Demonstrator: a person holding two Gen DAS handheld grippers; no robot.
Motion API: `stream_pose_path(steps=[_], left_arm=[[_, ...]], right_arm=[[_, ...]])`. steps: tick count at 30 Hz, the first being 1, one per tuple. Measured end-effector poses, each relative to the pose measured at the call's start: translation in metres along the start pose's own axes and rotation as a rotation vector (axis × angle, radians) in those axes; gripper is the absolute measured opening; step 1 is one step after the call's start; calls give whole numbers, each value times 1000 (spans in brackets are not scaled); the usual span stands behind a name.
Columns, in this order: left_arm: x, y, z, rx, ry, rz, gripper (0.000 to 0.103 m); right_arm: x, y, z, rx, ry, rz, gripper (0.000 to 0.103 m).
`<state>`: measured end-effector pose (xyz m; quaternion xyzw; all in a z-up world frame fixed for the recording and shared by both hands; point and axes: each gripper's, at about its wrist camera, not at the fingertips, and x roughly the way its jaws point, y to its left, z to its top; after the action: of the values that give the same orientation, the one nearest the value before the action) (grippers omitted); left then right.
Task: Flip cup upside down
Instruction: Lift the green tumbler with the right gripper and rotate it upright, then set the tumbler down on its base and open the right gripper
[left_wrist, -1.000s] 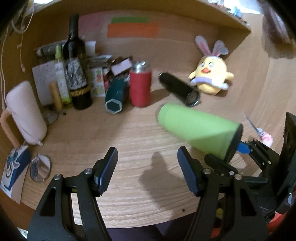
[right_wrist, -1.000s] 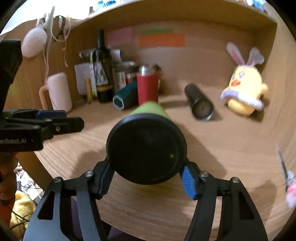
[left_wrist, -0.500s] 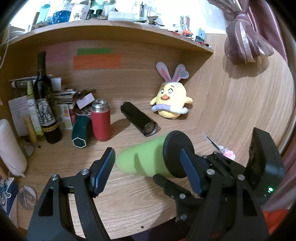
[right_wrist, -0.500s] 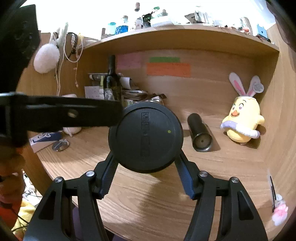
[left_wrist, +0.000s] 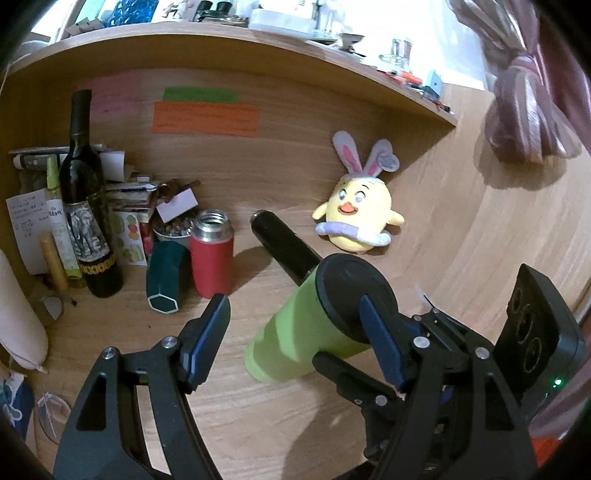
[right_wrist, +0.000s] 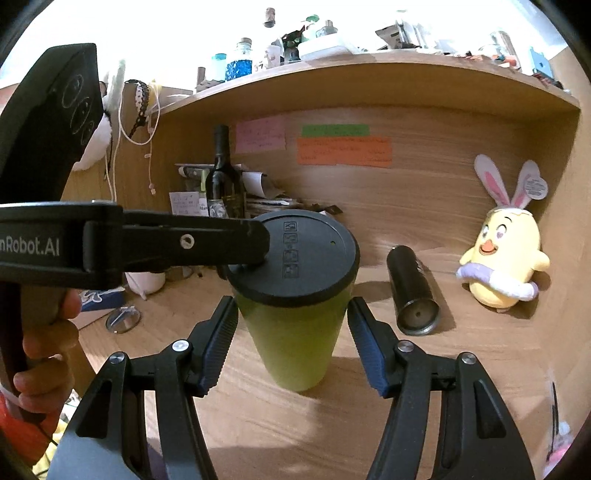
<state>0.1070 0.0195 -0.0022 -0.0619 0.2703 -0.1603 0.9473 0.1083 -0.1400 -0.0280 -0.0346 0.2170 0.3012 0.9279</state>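
The green cup (right_wrist: 295, 343) with a black disc end (right_wrist: 295, 254) stands on the desk, narrow end down, between my right gripper's fingers. The right gripper (right_wrist: 291, 343) is open, its blue pads a little off the cup's sides. In the left wrist view the cup (left_wrist: 295, 332) looks tilted, its black end (left_wrist: 351, 295) up and to the right. My left gripper (left_wrist: 295, 339) is open, and its right finger (left_wrist: 380, 347) lies by the black end. In the right wrist view a left finger (right_wrist: 177, 243) touches the black end's rim.
A black tumbler (right_wrist: 412, 291) lies on its side behind the cup. A yellow plush chick (right_wrist: 504, 266) sits at the back right. A red flask (left_wrist: 212, 254), a teal box (left_wrist: 166, 277) and a wine bottle (left_wrist: 86, 206) stand at the back left. A pink mug (left_wrist: 18, 314) is at the left.
The cup has gone from held level in the air to standing on the desk with its black end up. My right gripper has opened off it. The left gripper has moved against the cup's top.
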Motion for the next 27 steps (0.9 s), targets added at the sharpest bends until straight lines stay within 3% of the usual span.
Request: stream_pose_path(steps=[14, 17, 25, 27], left_arm=[[18, 28, 24, -13, 1, 98, 73], [21, 31, 26, -15, 2, 87, 76], [21, 29, 29, 2, 4, 106, 76], [15, 26, 30, 0, -15, 109, 76]], right_arm=[[41, -6, 18, 28, 46, 63, 58], [44, -12, 17, 59, 59, 91, 58], [31, -15, 15, 22, 63, 44, 59], [24, -19, 14, 31, 64, 42, 65]])
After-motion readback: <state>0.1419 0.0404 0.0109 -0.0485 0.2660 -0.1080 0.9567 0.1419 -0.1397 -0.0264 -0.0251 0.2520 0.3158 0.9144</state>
